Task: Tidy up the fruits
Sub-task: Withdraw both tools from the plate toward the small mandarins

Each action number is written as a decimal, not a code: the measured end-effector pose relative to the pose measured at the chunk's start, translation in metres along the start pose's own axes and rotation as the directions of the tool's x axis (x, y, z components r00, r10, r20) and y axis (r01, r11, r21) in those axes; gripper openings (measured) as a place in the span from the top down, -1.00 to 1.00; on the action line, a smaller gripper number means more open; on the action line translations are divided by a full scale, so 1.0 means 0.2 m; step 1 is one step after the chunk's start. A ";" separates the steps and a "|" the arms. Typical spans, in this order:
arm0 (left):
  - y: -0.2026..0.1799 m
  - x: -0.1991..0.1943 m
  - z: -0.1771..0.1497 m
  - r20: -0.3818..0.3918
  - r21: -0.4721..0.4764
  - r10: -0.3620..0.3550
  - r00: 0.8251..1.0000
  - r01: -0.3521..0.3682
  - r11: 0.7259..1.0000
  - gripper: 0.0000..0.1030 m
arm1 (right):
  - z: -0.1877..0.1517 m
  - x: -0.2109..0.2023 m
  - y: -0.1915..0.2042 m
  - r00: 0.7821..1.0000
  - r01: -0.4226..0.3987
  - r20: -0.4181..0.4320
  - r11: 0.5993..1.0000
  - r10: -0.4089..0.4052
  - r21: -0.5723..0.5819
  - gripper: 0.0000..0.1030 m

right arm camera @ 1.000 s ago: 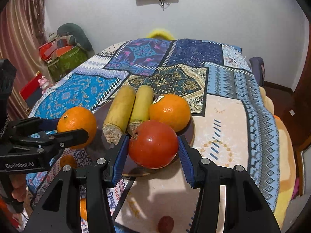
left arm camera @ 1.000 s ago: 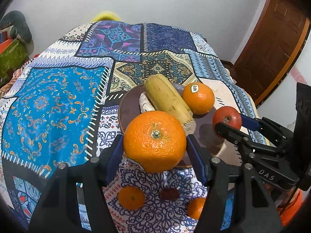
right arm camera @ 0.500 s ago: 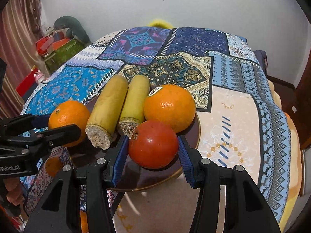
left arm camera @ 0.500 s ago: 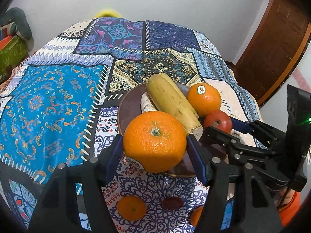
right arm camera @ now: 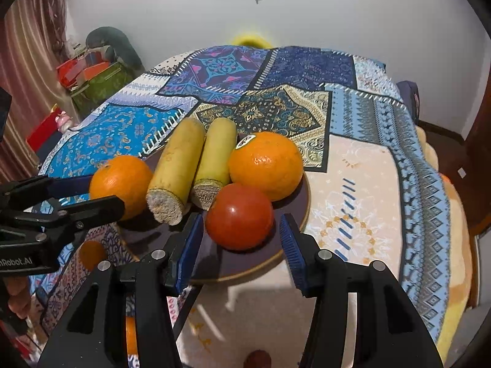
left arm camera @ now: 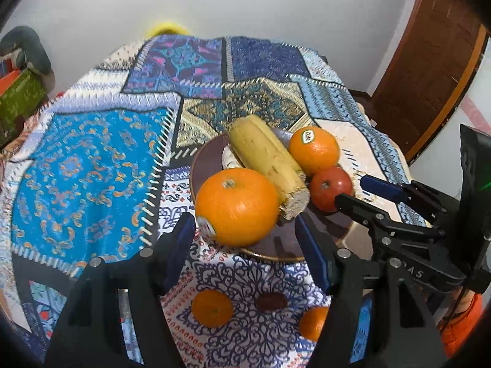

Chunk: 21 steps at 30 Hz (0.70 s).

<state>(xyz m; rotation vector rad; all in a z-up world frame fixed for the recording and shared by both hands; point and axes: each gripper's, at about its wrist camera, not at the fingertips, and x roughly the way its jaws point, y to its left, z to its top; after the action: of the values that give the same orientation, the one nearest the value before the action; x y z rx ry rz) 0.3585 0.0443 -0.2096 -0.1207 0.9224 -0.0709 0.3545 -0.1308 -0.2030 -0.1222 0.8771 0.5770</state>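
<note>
A brown plate [left arm camera: 205,159] [right arm camera: 294,214] holds two yellow bananas [left arm camera: 264,156] [right arm camera: 175,168], a stickered orange [left arm camera: 313,150] [right arm camera: 267,165], a red tomato [left arm camera: 330,188] [right arm camera: 239,216] and a large orange [left arm camera: 237,205] [right arm camera: 121,181]. My left gripper [left arm camera: 245,245] [right arm camera: 89,196] is open, its pads just clear of the large orange on the plate's near rim. My right gripper [right arm camera: 241,242] [left arm camera: 353,190] is open around the tomato, which rests on the plate.
On the patterned cloth in front of the plate lie two small oranges [left arm camera: 211,308] [left arm camera: 313,323] and a dark red fruit [left arm camera: 271,302]. A wooden door [left arm camera: 429,61] stands at right. Boxes and clutter [right arm camera: 92,79] sit at left beyond the table.
Both grippers have opened. The large orange and the tomato, held in the jaws before, now rest on the plate; the orange has rolled so its stem faces up and away.
</note>
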 end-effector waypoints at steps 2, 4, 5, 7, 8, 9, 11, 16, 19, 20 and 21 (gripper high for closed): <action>-0.01 -0.07 -0.01 0.026 0.018 0.012 1.000 -0.012 1.000 -0.30 | 0.00 -0.05 0.01 1.000 0.008 0.012 1.000 -0.008 -0.009 0.06; -0.02 -0.13 -0.03 0.045 0.030 0.016 0.999 -0.017 0.999 -0.30 | 0.00 -0.10 0.02 1.000 0.010 0.024 1.000 -0.010 -0.012 0.06; -0.02 -0.16 -0.03 0.051 0.033 0.017 0.999 -0.019 0.999 -0.31 | 0.00 -0.12 0.03 1.000 0.011 0.029 1.000 -0.010 -0.014 0.06; -0.03 -0.21 -0.05 0.061 0.040 0.021 0.998 -0.023 0.999 -0.32 | -0.01 -0.17 0.06 0.999 0.012 0.043 1.000 -0.011 -0.024 0.06; -0.03 -0.23 -0.05 0.067 0.043 0.023 0.997 -0.026 0.999 -0.33 | -0.02 -0.20 0.07 0.999 0.012 0.049 1.000 -0.011 -0.029 0.06; -0.03 -0.26 -0.06 0.071 0.047 0.027 0.997 -0.030 0.998 -0.33 | -0.02 -0.21 0.08 0.999 0.013 0.053 0.999 -0.011 -0.032 0.06; -0.02 -0.29 -0.08 0.076 0.052 0.034 0.997 -0.038 0.998 -0.33 | -0.03 -0.25 0.10 0.998 0.010 0.062 0.999 -0.008 -0.038 0.04; 0.02 -0.35 -0.14 0.072 0.042 0.042 0.997 -0.045 0.998 -0.34 | -0.06 -0.32 0.14 0.997 0.001 0.078 0.999 0.001 -0.035 -0.01; 0.05 -0.37 -0.19 0.057 0.041 0.050 0.997 -0.053 0.998 -0.34 | -0.08 -0.34 0.16 0.997 -0.002 0.076 1.000 0.005 -0.031 -0.02; 0.05 -0.37 -0.20 0.052 0.041 0.051 0.997 -0.053 0.998 -0.34 | -0.09 -0.35 0.17 0.997 -0.004 0.074 1.000 0.006 -0.029 -0.02; 0.07 -0.37 -0.22 0.047 0.041 0.052 0.998 -0.053 0.998 -0.34 | -0.11 -0.35 0.18 0.997 -0.007 0.071 1.000 0.008 -0.023 -0.02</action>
<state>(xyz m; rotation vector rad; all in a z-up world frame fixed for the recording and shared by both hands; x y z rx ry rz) 0.2793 0.0625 -0.1786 -0.0584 0.8772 -0.0388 0.2864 -0.1383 -0.1587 -0.1185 0.8029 0.5950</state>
